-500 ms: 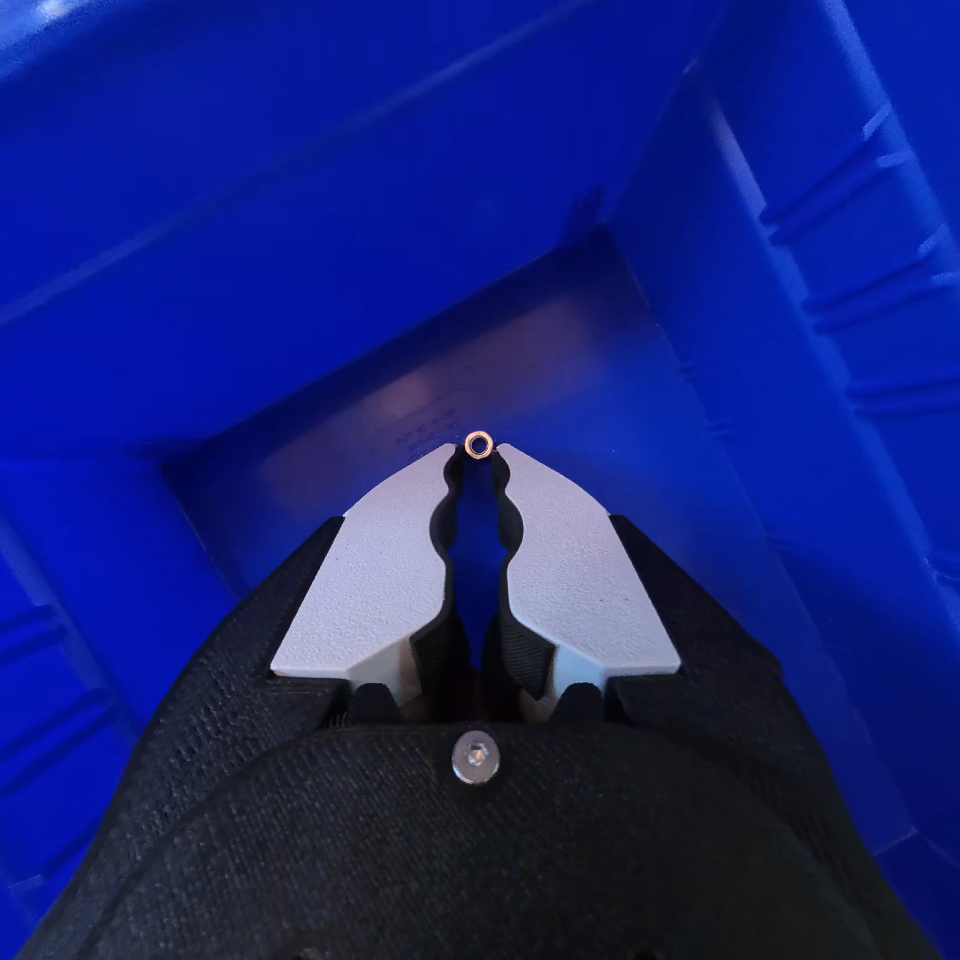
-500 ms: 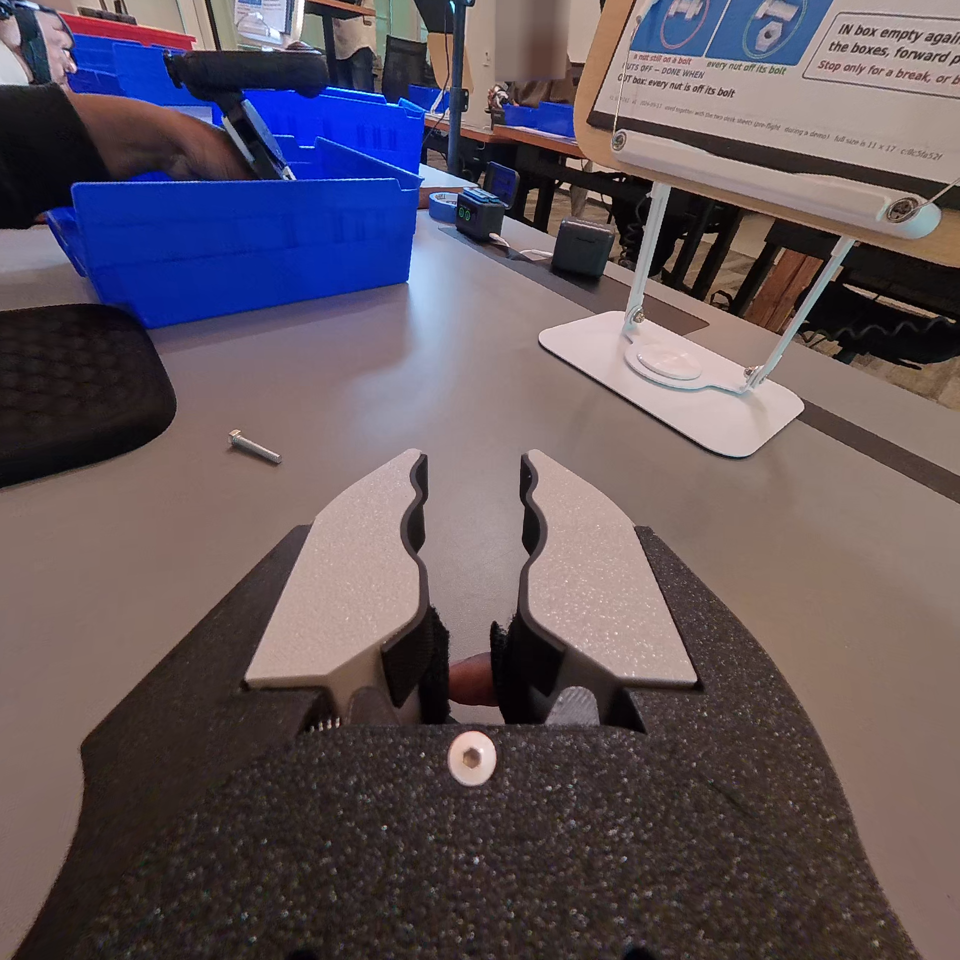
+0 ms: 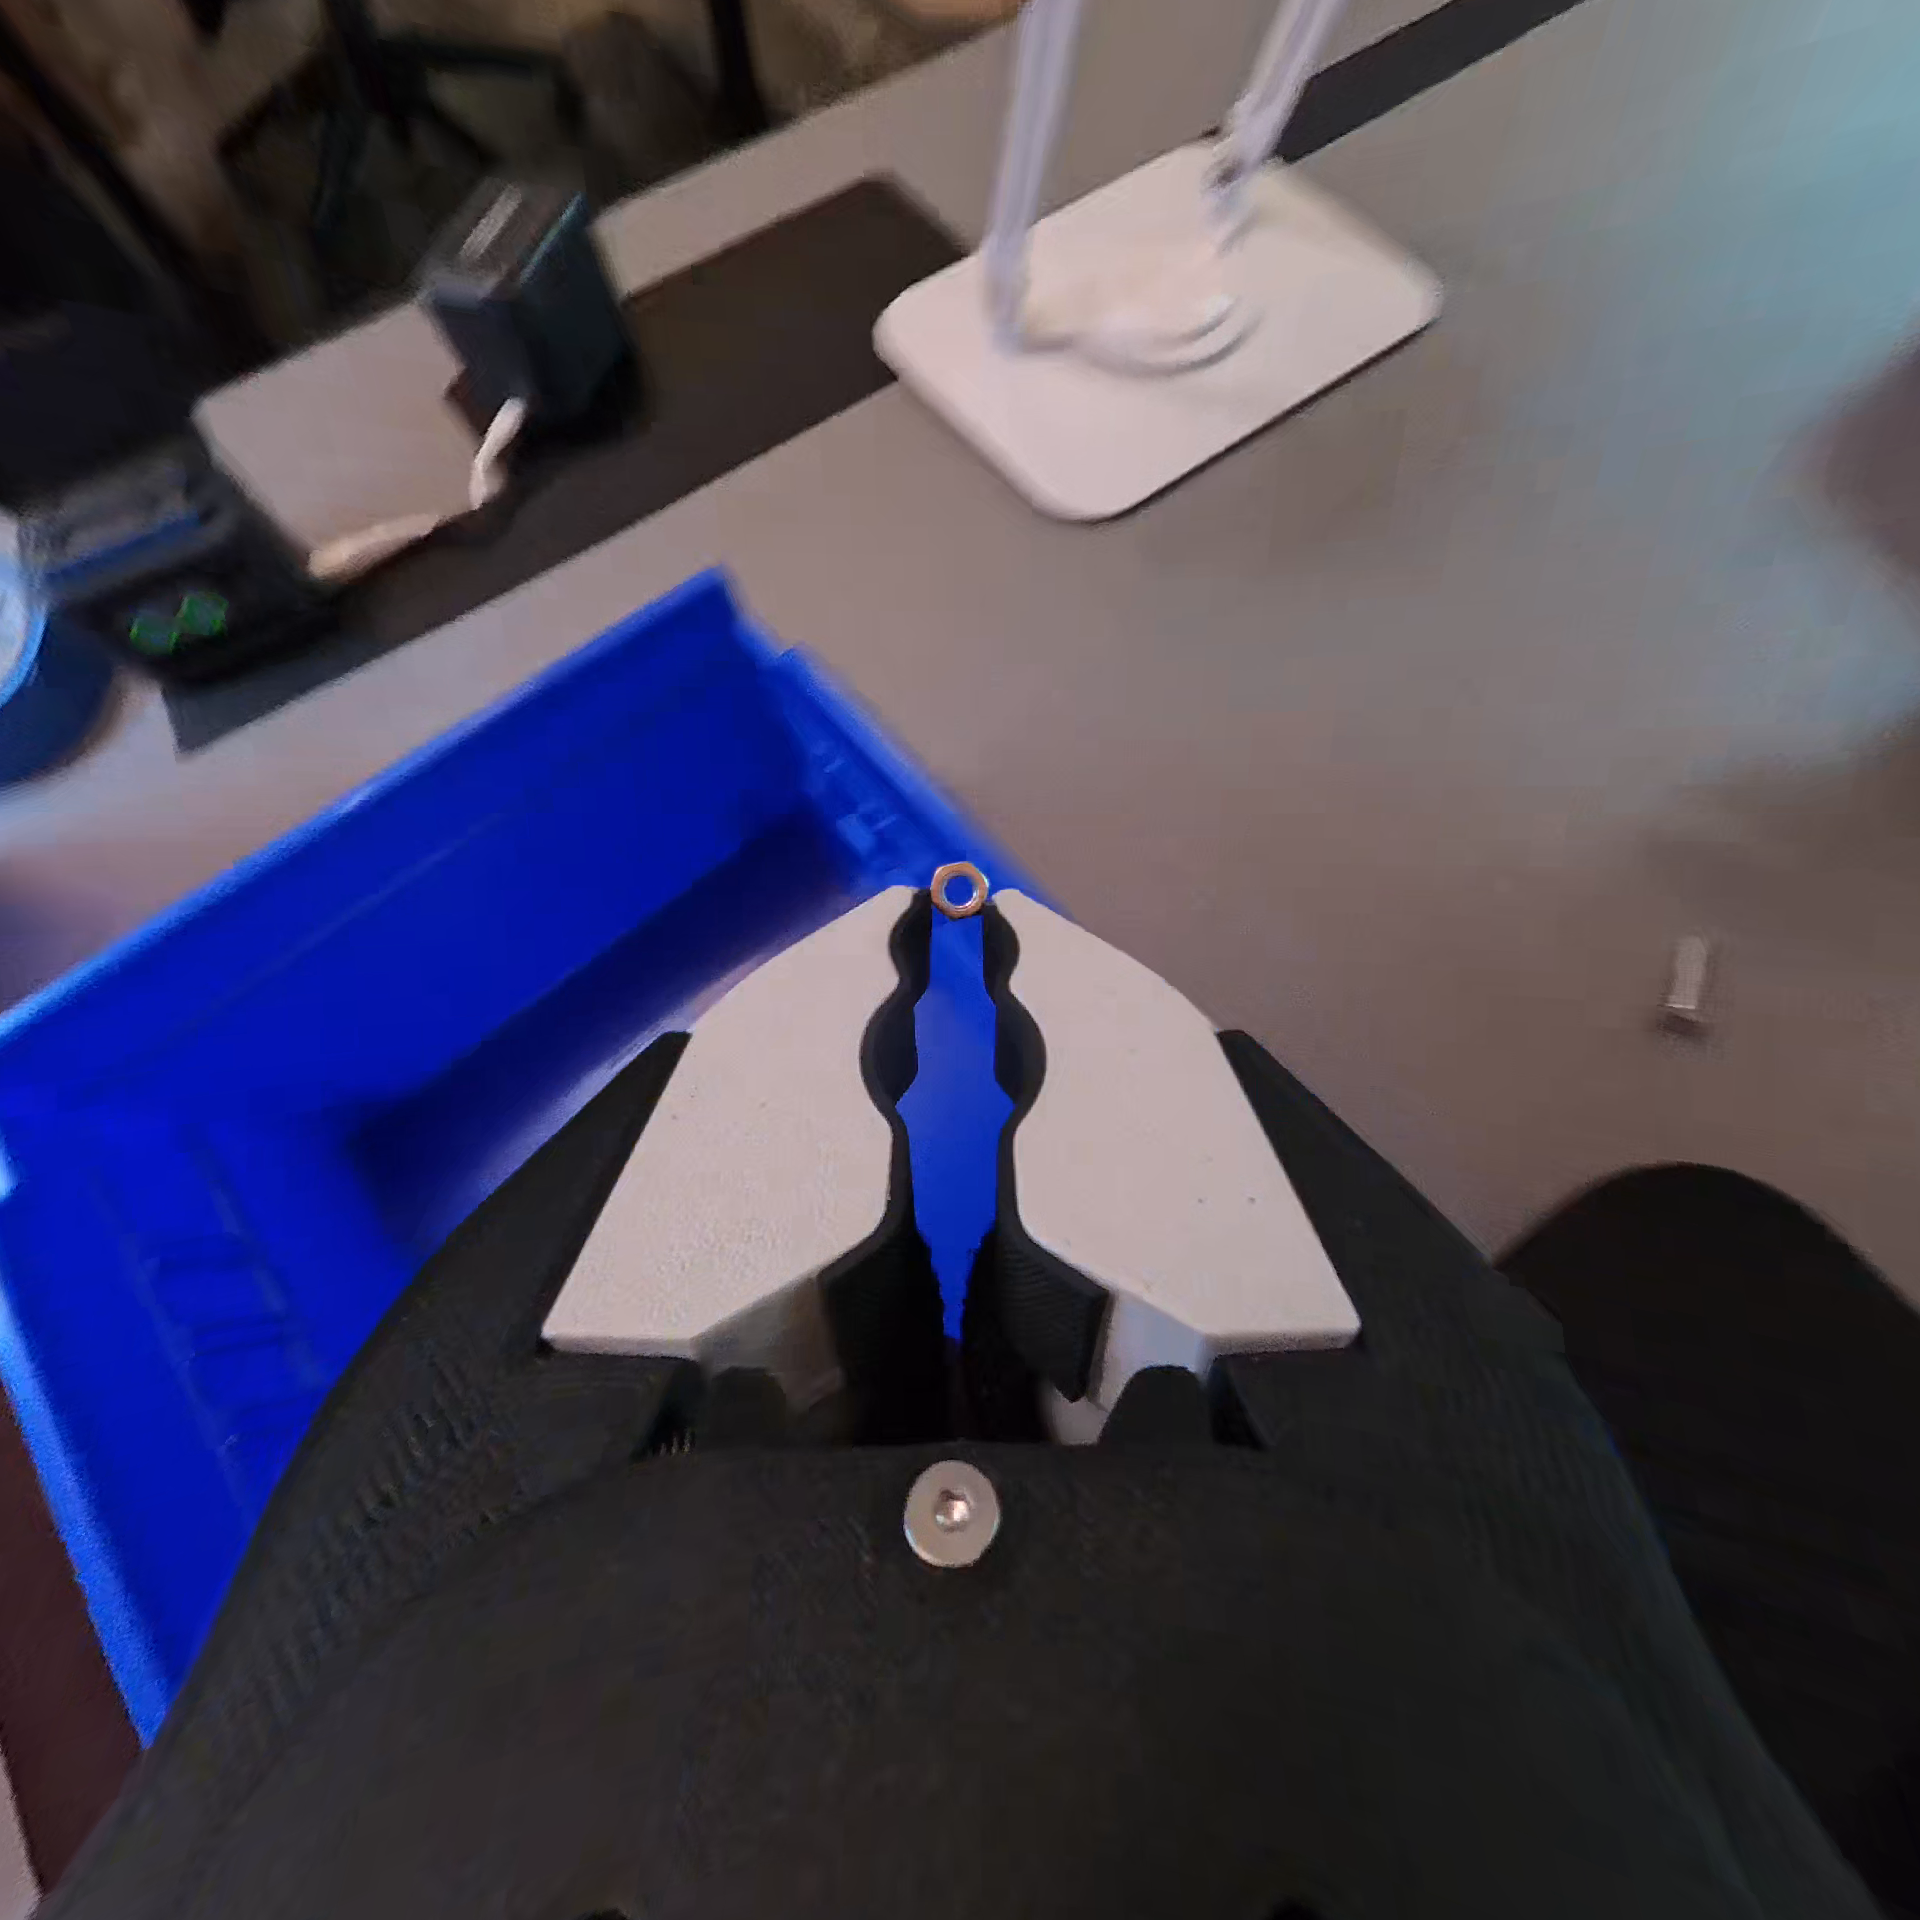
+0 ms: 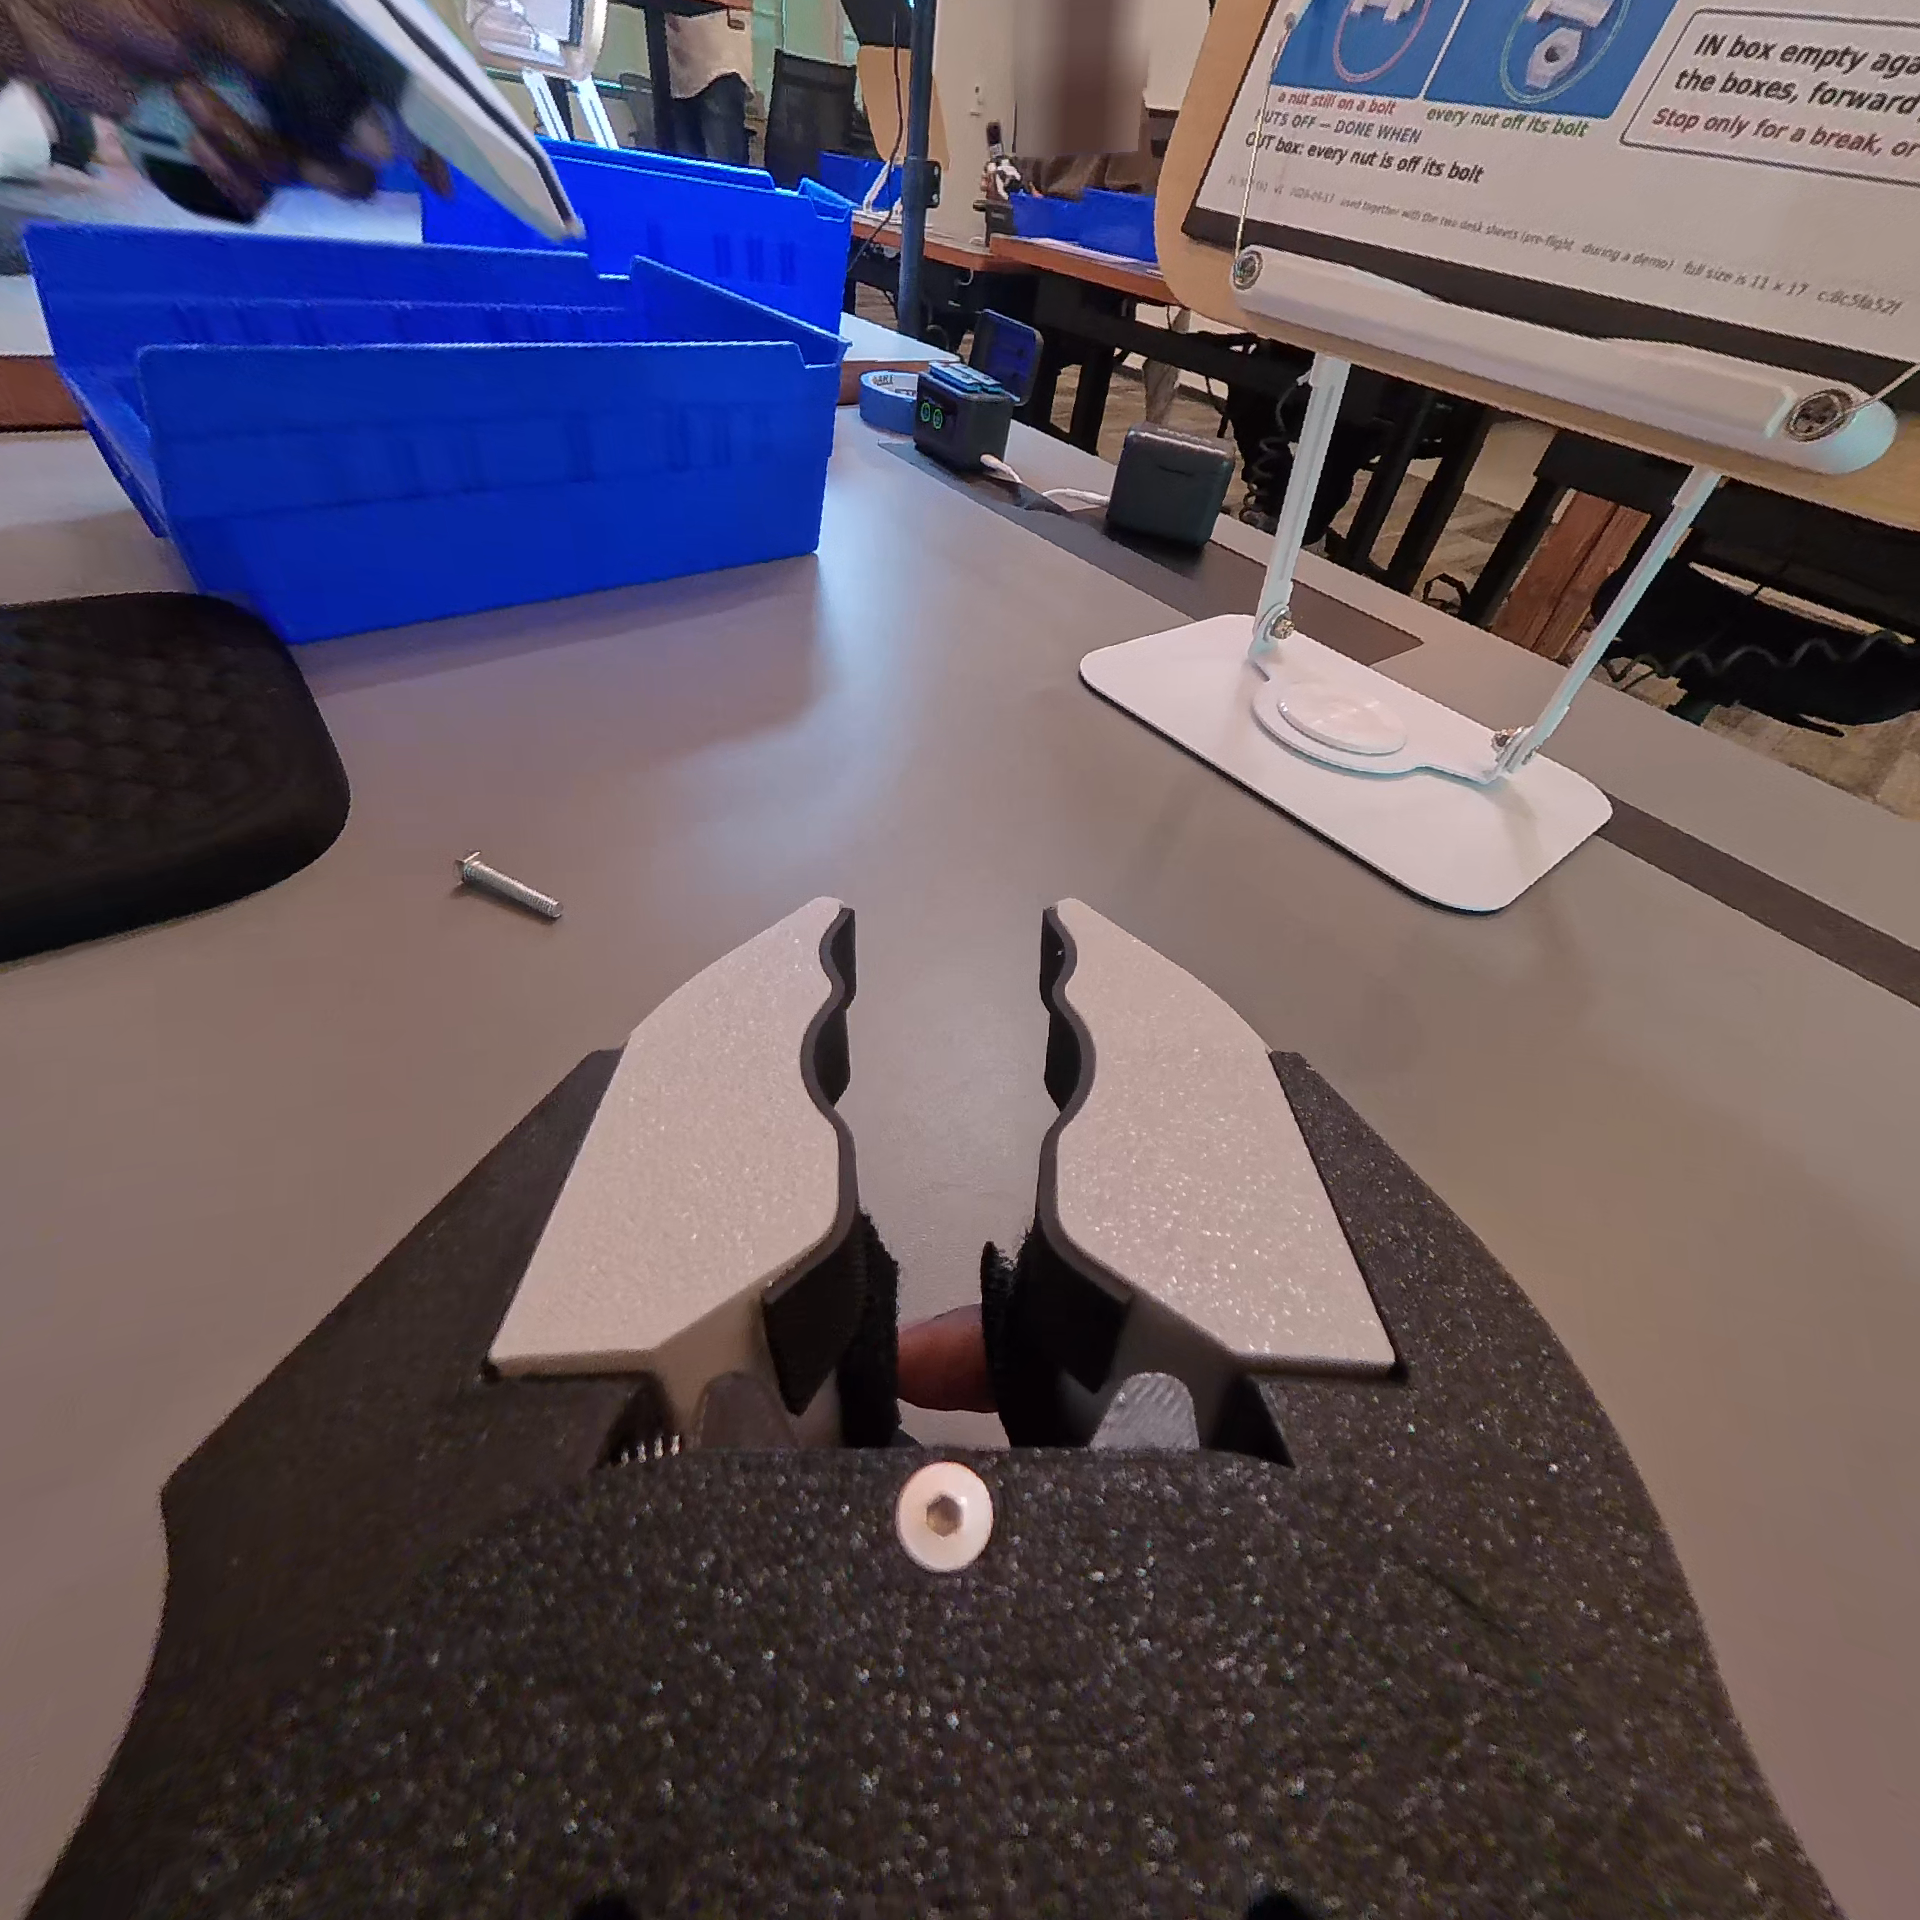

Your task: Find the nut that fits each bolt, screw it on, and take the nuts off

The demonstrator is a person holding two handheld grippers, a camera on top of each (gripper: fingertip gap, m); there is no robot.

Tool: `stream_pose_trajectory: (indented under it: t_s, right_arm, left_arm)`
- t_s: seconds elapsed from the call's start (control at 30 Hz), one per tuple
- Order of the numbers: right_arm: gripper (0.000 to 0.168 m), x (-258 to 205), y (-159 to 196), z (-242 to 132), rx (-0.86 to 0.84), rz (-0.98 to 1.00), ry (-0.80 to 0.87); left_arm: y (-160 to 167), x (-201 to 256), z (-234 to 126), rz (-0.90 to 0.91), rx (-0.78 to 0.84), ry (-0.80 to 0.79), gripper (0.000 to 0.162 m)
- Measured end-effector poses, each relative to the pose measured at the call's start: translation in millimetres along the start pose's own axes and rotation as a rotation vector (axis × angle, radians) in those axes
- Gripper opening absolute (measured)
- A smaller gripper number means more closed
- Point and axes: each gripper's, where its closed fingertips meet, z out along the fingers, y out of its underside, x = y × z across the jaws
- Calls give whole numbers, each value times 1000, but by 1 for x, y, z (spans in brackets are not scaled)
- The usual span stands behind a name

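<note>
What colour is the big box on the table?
The box is bright blue. The right wrist view shows it best.

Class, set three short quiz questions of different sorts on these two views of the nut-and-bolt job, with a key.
1. True or false: the left tongs grip a nut.
2. Where does the bolt lie? A in the blue bin; B on the grey table; C on the black pad.
3. Fill in: the right tongs are ____.

Key: 1 true; 2 B; 3 open, holding nothing.
</note>
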Motion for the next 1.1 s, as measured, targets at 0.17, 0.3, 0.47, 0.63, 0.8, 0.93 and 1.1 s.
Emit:
stream_pose_trajectory:
  t_s: [0.17,0.3,0.47,0.63,0.8,0.93,1.1]
  right_arm:
    - [34,0,0,0,-1,-3,0]
    - [34,0,0,0,0,5,-1]
    - [34,-1,1,0,-4,-5,0]
    - [34,-1,1,1,-7,-1,-2]
    - [34,-1,1,1,-6,1,-4]
    - [34,-1,1,1,-4,-3,-4]
    - [35,-2,1,0,-4,-5,-6]
  left_arm:
    - [-27,96,-19,183,68,176,10]
    - [-17,173,-11,337,23,313,10]
    - [19,237,24,456,-106,432,10]
    - [52,285,67,506,-193,515,10]
    - [64,306,99,560,-241,506,10]
    - [69,314,109,599,-275,502,10]
    - [71,311,107,539,-292,525,21]
